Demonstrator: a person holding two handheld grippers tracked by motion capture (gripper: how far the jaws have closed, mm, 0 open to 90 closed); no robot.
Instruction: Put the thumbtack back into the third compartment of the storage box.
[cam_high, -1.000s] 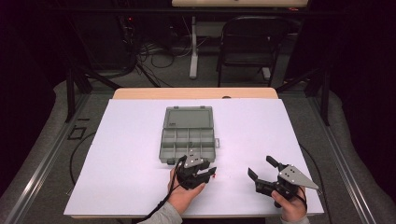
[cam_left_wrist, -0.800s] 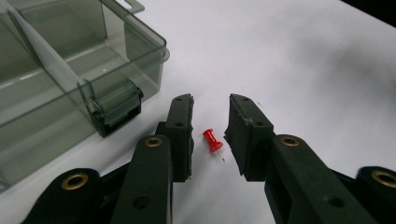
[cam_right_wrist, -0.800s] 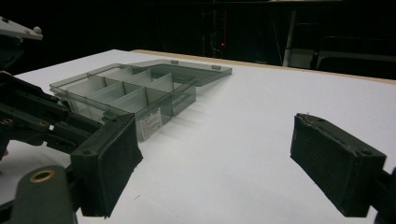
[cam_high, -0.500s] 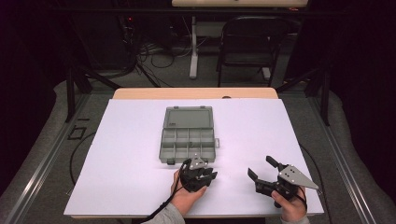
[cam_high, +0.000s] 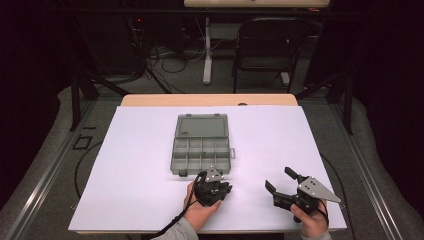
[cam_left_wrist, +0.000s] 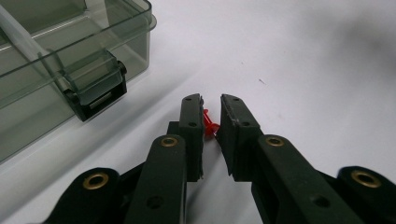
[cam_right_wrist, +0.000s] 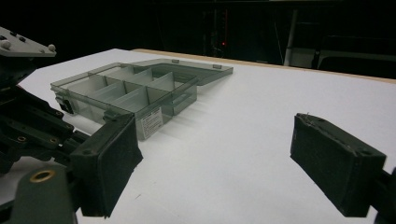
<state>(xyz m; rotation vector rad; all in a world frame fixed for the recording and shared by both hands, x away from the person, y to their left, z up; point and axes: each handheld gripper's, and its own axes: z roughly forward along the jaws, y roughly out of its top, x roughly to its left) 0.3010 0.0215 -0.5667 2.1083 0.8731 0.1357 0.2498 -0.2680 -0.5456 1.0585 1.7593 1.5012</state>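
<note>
Light falls from overhead onto the flat white table sheet, which reads bright and even, while the room toward 12 o'clock sinks into near black. In the left gripper view the sheet is washed pale, a soft grey shadow lies toward 2 o'clock, and the translucent grey plastic compartment box at 10 o'clock carries faint glare on its rim. The near black jaws are slightly soft in both gripper views.

Left gripper sits low at bottom centre of the high view, left hand wrapped behind it, fingers nearly closed. Right gripper at lower right, right hand gripping, fingers spread wide apart.
</note>
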